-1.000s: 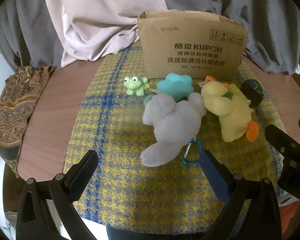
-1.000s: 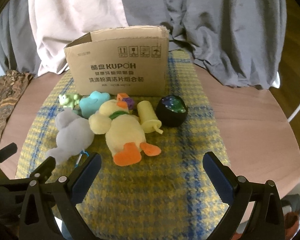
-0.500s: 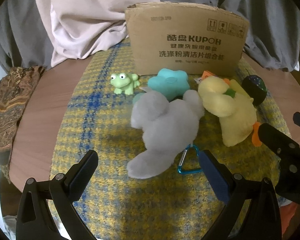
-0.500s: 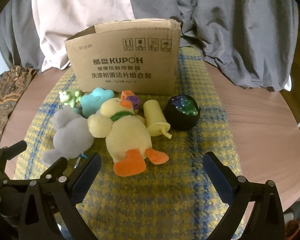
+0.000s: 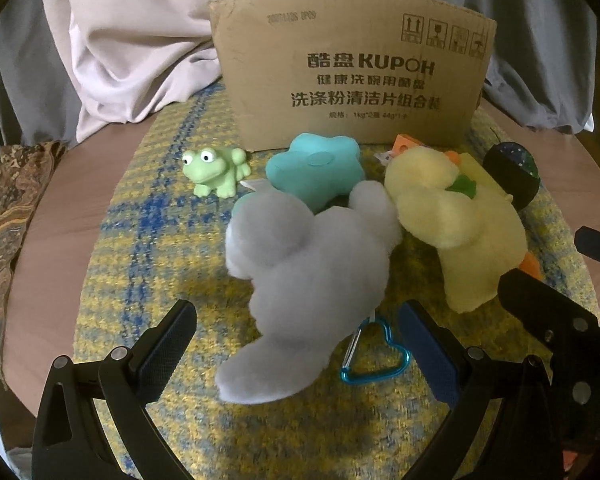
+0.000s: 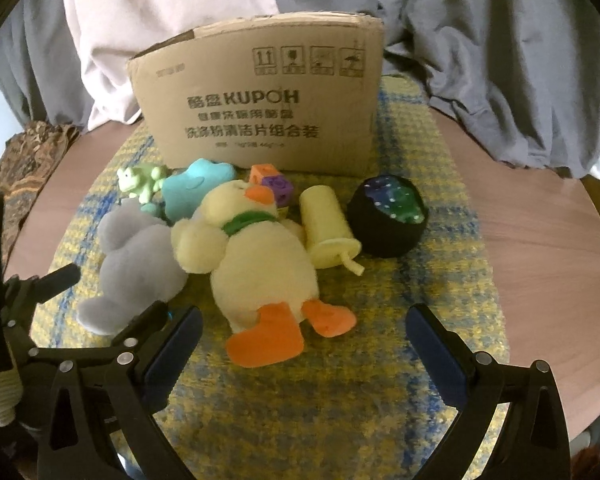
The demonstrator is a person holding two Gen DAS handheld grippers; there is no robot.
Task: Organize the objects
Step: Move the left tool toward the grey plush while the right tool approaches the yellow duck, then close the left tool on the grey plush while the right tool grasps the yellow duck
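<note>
A grey plush [image 5: 308,276] with a blue carabiner [image 5: 374,360] lies on the yellow-blue plaid cloth [image 5: 148,264]; its lower end reaches between the fingers of my open left gripper [image 5: 296,344]. Beside it lies a yellow duck plush [image 6: 256,256] with orange feet, just ahead of my open right gripper [image 6: 304,344]. A green frog [image 5: 214,170], a teal star cushion [image 5: 316,170], an orange and purple cube [image 6: 270,184], a yellow cylinder [image 6: 328,226] and a dark speckled ball [image 6: 388,216] sit before the cardboard box [image 6: 260,100].
The cloth covers a round wooden table [image 6: 540,216]. Grey and pink fabric [image 5: 140,40] hangs behind the box. A patterned brown cloth [image 5: 4,216] lies at the table's left edge. Bare cloth spreads in front of the right gripper.
Both grippers have moved forward toward the toys, which now look larger. The grey plush now reaches between the left fingers. No toy has shifted.
</note>
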